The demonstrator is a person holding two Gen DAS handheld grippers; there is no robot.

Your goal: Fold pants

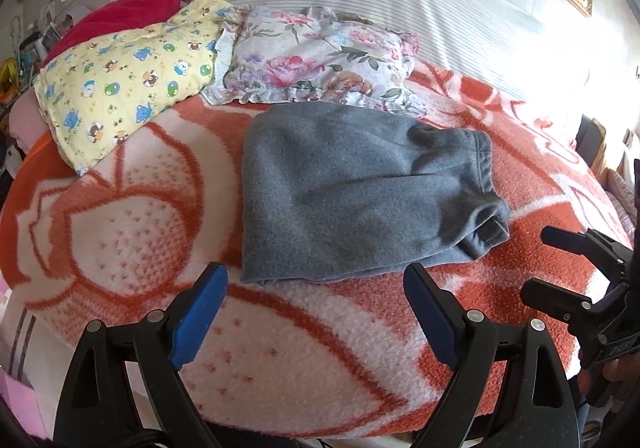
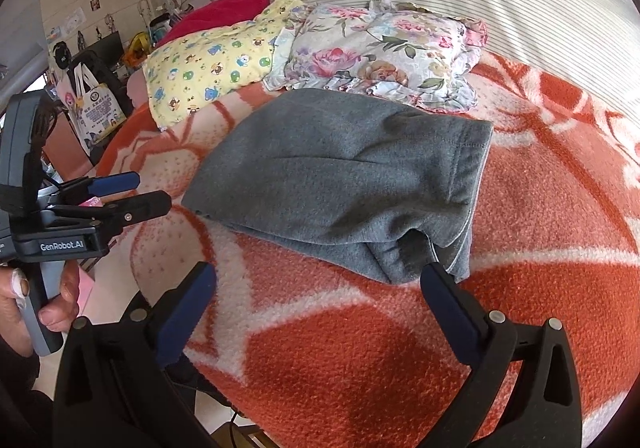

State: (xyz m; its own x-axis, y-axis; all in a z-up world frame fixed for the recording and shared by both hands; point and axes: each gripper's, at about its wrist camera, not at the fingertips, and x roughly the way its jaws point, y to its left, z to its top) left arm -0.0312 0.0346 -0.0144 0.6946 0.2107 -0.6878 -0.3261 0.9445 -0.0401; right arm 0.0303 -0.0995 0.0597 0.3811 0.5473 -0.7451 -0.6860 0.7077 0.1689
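Grey fleece pants [image 1: 352,188] lie folded mid-frame on the orange blanket [image 1: 132,208], just below the floral pillow [image 1: 320,56]. Left tongs [image 1: 316,312] and right tongs [image 2: 320,312] both spread apart, empty. Risk: springy fleece; the loose lower-right cuff layers may slip open, or a tong tip could snag the near edge.

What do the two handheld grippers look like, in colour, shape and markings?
Both the left gripper and the right gripper have black plastic frames with silver rivets and two long fingers carrying blue pads. From the right wrist view, the left one has a grey handle and a white "GenRobot.AI" label.
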